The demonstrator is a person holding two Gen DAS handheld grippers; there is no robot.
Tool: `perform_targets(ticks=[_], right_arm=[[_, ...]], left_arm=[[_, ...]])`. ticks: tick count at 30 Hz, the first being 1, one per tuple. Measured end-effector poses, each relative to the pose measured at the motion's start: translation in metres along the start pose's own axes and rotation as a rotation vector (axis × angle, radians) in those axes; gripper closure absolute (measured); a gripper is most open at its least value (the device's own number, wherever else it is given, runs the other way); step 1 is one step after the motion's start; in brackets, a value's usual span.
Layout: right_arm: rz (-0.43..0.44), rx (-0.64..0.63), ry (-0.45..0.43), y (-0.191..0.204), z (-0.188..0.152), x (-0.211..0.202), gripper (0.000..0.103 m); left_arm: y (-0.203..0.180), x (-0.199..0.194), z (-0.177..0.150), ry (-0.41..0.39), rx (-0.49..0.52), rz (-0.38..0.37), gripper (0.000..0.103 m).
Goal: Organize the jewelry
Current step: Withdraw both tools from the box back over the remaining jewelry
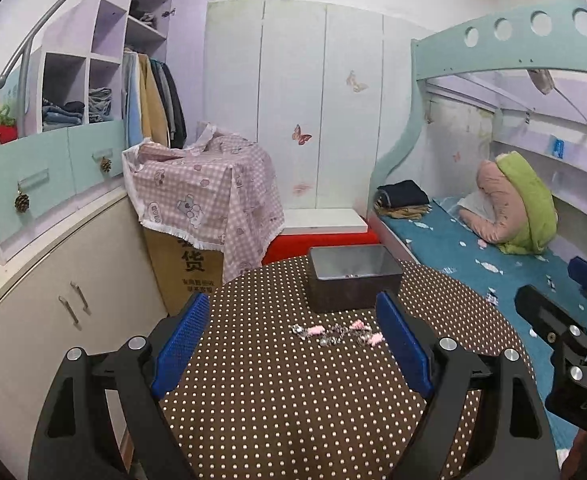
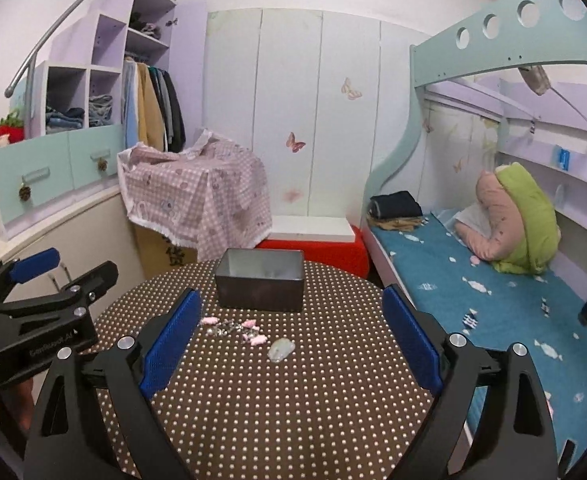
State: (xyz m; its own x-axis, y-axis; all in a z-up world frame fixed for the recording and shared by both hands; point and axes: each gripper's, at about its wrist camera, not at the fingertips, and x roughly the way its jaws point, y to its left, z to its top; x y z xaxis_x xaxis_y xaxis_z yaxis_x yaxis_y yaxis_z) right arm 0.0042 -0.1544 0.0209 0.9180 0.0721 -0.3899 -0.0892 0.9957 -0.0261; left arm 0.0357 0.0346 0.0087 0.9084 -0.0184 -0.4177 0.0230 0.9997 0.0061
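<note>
A small pile of jewelry [image 1: 337, 333] with pink charms and silver chain lies on the round brown polka-dot table [image 1: 293, 400], in front of a dark open box [image 1: 353, 276]. My left gripper [image 1: 291, 344] is open and empty, hovering just short of the pile. In the right wrist view the jewelry [image 2: 237, 328] lies left of centre, with a pale translucent piece [image 2: 281, 350] beside it and the box [image 2: 260, 280] behind. My right gripper [image 2: 291, 344] is open and empty above the table. The left gripper [image 2: 33, 292] shows at its left.
A bed with a blue sheet [image 2: 473, 280] runs along the table's right side. A carton draped with pink checked cloth [image 1: 205, 184] and a red stool [image 1: 325, 240] stand behind the table. White cabinets [image 1: 53, 280] lie to the left.
</note>
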Motion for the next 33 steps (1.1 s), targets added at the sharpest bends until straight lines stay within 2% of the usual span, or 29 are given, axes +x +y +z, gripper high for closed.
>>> perform_targets(ticks=[6, 14, 26, 33], right_arm=[[-0.003, 0.001, 0.012, 0.002, -0.004, -0.002, 0.014], [-0.018, 0.017, 0.081, -0.005, -0.018, 0.025, 0.014], [-0.024, 0.052, 0.241, -0.02, -0.049, 0.11, 0.014], [-0.014, 0.066, 0.333, -0.025, -0.06, 0.164, 0.014]], left_arm=[[-0.004, -0.005, -0.005, 0.0, 0.01, -0.022, 0.02], [0.001, 0.025, -0.022, 0.1, 0.003, -0.029, 0.02], [0.014, 0.11, -0.049, 0.297, -0.023, -0.026, 0.02], [0.021, 0.153, -0.056, 0.375, -0.02, -0.012, 0.021]])
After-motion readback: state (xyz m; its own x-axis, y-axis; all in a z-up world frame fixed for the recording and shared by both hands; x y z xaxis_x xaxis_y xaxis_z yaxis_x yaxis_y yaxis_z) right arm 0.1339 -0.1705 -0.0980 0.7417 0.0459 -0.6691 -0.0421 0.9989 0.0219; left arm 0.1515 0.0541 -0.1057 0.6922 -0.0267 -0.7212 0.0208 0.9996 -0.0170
